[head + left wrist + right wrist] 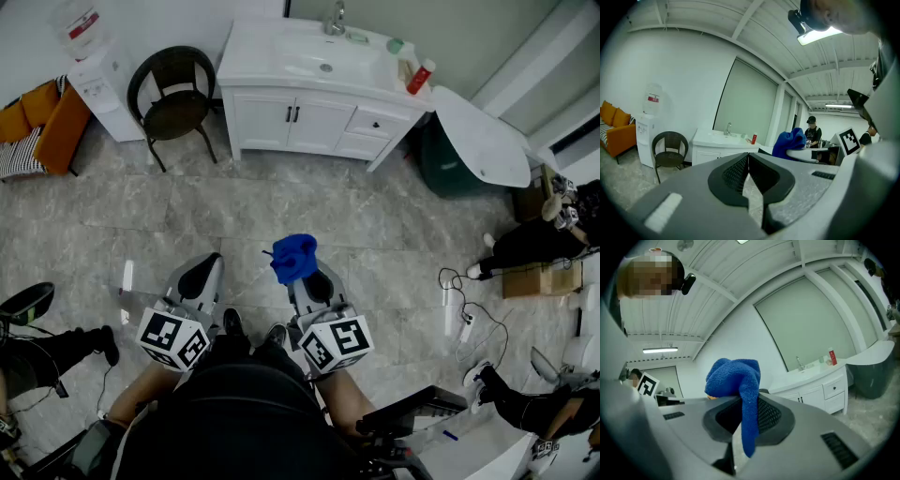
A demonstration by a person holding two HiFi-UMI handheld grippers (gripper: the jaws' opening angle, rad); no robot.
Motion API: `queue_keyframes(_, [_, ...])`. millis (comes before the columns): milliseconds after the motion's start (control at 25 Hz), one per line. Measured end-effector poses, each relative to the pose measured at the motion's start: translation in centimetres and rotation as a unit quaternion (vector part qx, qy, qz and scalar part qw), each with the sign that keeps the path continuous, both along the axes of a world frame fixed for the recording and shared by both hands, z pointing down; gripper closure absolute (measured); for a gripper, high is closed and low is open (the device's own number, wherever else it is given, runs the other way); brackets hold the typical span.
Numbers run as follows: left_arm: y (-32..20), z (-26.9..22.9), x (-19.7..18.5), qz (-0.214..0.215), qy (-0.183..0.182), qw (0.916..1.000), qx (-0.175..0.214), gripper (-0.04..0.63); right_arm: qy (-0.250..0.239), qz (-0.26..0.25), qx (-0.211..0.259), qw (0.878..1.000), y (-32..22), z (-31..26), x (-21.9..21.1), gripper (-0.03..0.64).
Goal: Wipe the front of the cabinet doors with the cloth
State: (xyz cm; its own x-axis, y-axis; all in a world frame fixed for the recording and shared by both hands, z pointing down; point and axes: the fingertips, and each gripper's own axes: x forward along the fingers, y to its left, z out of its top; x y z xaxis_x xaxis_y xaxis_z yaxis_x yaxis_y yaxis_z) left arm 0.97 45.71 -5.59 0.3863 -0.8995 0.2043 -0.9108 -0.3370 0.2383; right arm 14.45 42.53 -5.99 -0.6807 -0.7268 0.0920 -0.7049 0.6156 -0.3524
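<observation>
So the big picture: a wide stretch of grey tiled floor (281, 220), and across it, against the far wall, sits the white vanity cabinet (370, 122) with a sink on top. Its two cabinet doors (292, 122) are on the left half, drawers to their right, and a dark wicker chair (173, 98) stands just beside its left end. The person is well apart from all that, so no wiping has started as far as I can judge; there's a walk across the room first. Both tools are held low in front of the body. The left gripper (208, 269) has its jaws together with nothing in them. The right gripper (311, 278) is pinched on the blue cloth (294, 256), which is bunched up above the jaws with one tail drooping down between them. That thing looks like soft terry or microfibre: light, floppy, not slippery or breakable, and it'll squash flat against a door. My guess is the grip near the middle of the bundle is fine, as long as enough wad sticks out past the tips to meet the door before the jaws do.
</observation>
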Motion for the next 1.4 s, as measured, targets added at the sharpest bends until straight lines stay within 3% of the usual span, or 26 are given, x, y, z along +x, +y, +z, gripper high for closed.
queue_keyframes(560, [-0.7,-1.6,-4.6,-0.003,0.013,0.9998,0.012,0.592,0.009,0.018,0.006,1.0,-1.3,-1.4,-3.4,0.568])
queue_keyframes(840, [-3.4,-2.0,-9.1,-0.001,0.026,0.9993,0.025,0.592,0.013,0.036,0.02,0.999,-3.3,-2.5,-7.0,0.568])
queue_keyframes(1400, [-9.1,0.7,-13.0,0.02,0.044,0.9988,0.004,0.592,0.004,0.048,-0.015,0.999,-8.0,0.5,-11.7,0.568])
